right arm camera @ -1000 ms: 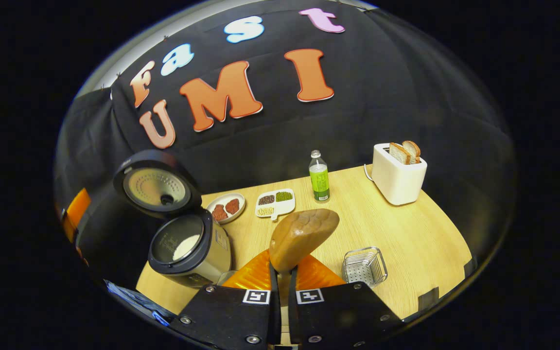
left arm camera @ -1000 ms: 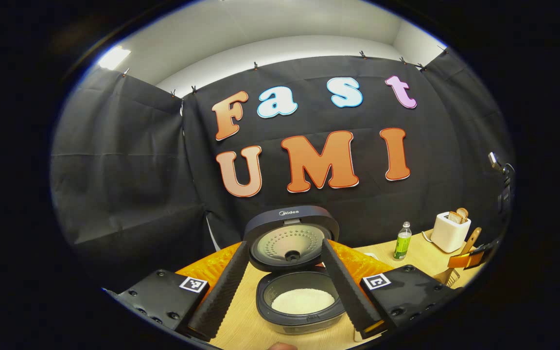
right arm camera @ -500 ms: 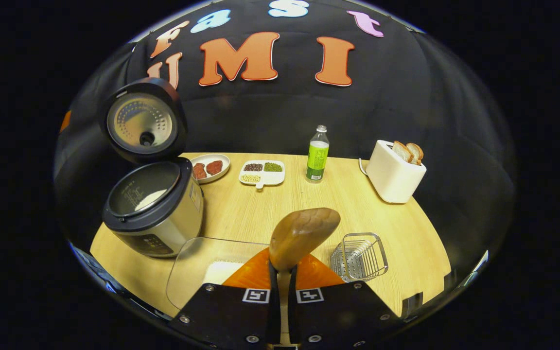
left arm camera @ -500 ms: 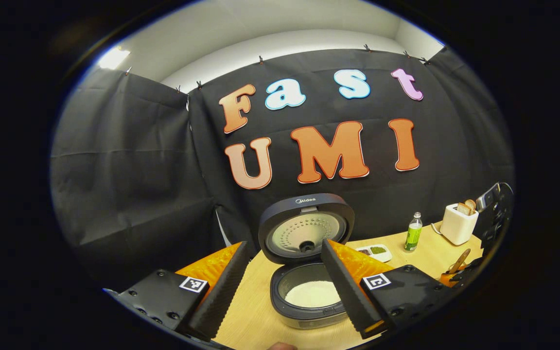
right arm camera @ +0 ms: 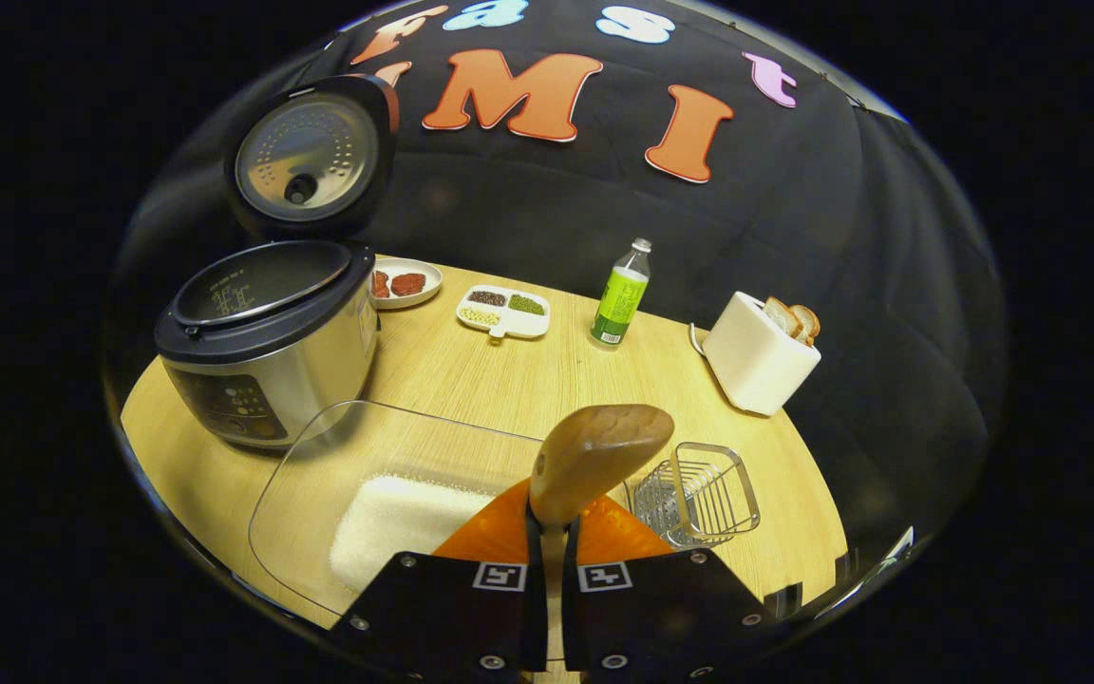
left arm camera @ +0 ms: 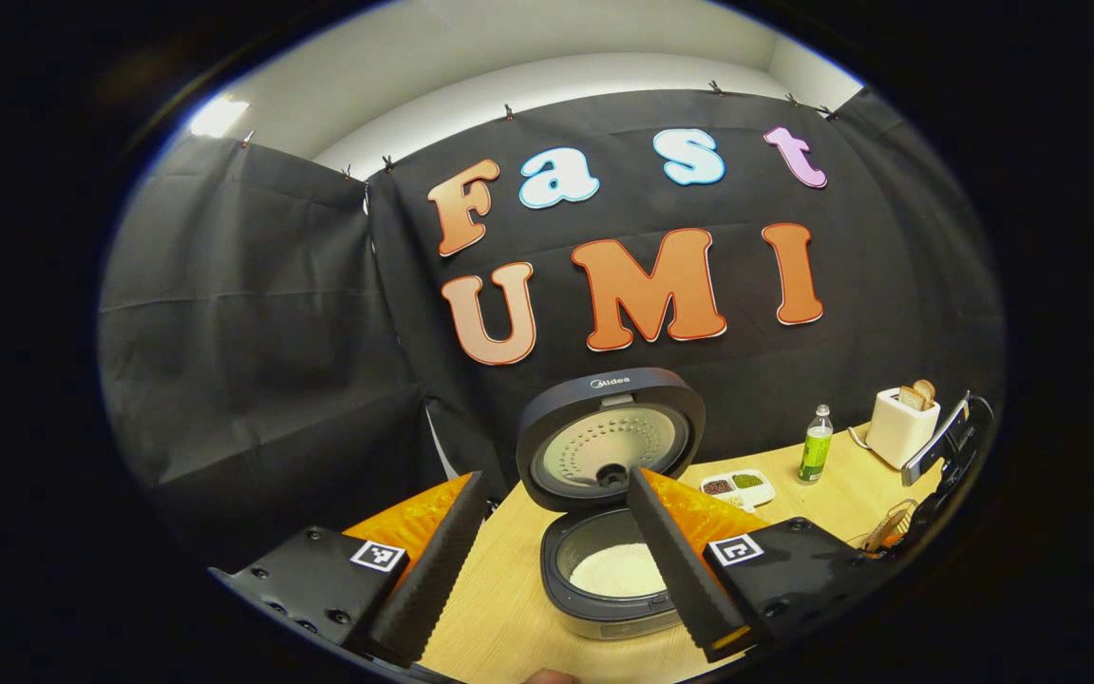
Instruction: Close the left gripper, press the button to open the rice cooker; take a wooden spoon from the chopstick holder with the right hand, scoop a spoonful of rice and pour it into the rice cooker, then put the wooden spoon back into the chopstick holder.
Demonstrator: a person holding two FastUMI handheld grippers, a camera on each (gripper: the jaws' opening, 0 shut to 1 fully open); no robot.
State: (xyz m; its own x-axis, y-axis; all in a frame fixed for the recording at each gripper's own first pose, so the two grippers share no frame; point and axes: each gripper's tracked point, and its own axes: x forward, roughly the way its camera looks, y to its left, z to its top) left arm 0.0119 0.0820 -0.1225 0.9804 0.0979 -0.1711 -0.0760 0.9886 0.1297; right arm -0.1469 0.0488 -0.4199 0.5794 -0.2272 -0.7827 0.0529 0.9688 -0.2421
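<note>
- Two hand-held grippers up: the right hand-held gripper [right arm camera: 554, 532] is clamped tight on the wooden spoon [right arm camera: 599, 461], bowl pointing forward; the left hand-held gripper [left arm camera: 556, 560] hangs with fingers spread wide, gripping nothing.
- Rice cooker [right arm camera: 267, 323] sits at the left of the bench [right arm camera: 528, 380], lid up, so the button step reads as done; rice shows in its pot in the left gripper view.
- Clear tray [right arm camera: 310, 484] holding rice [right arm camera: 395, 518] lies just below and left of the spoon; wire chopstick holder [right arm camera: 699, 489] stands just right of it, with nothing in it that I can make out.
- Step in hand, my guess: either going in to scoop or heading back to the holder. Can't tell, as the spoon's hollow faces away.
- Next move calls for either dipping the bowl down-left into the rice, or swinging right and lowering the spoon into the holder.
- Toaster [right arm camera: 756, 351], bottle [right arm camera: 618, 294] and dishes at the back are not involved.
</note>
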